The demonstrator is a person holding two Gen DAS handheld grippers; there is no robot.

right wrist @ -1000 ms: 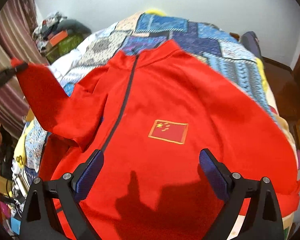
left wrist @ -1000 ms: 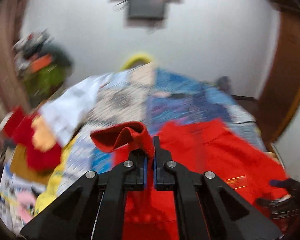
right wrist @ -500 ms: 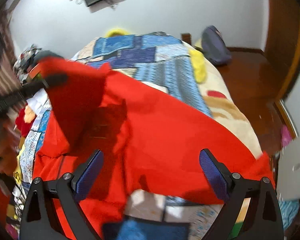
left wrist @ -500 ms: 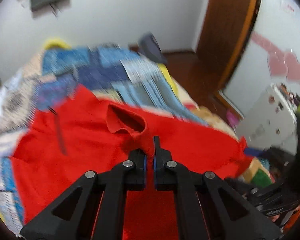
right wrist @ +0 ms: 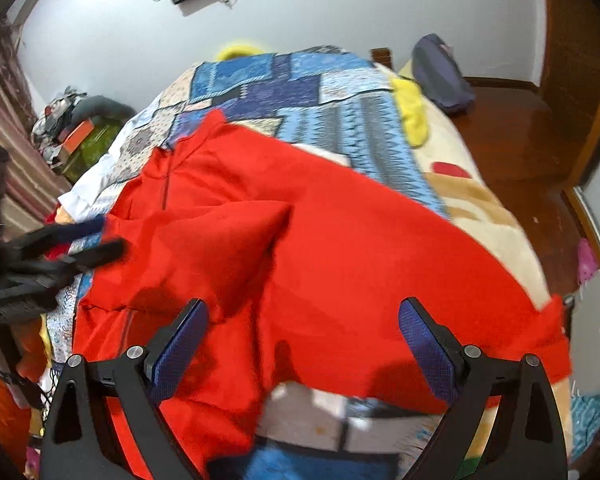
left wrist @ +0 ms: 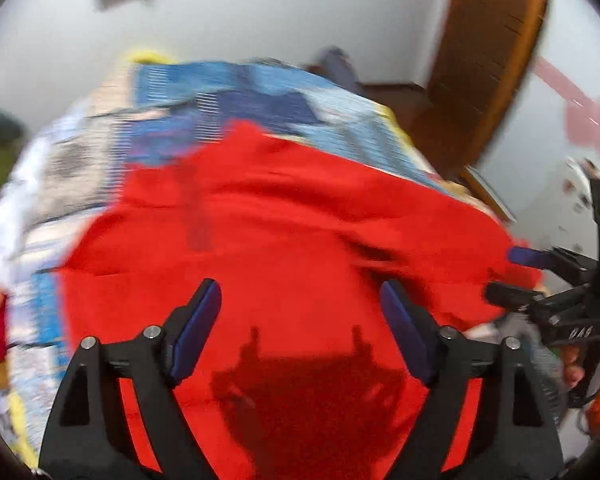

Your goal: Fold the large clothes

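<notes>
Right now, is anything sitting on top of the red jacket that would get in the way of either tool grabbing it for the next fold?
Nothing visible does. The red jacket lies spread on the patchwork bedspread with only its own folded-over sleeve on top. The left tool is opening with no cloth between its pads; the right tool hangs open above it.

Bed (right wrist: pixel 480 208) with blue patchwork quilt (right wrist: pixel 300 92), red jacket (right wrist: pixel 340 240) spread flat across it

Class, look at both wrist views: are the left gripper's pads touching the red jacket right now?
Apart. In the left wrist view the left gripper has its jaws opening wide, and the red jacket lies on the bed beyond them, no cloth pinched between the pads.
</notes>
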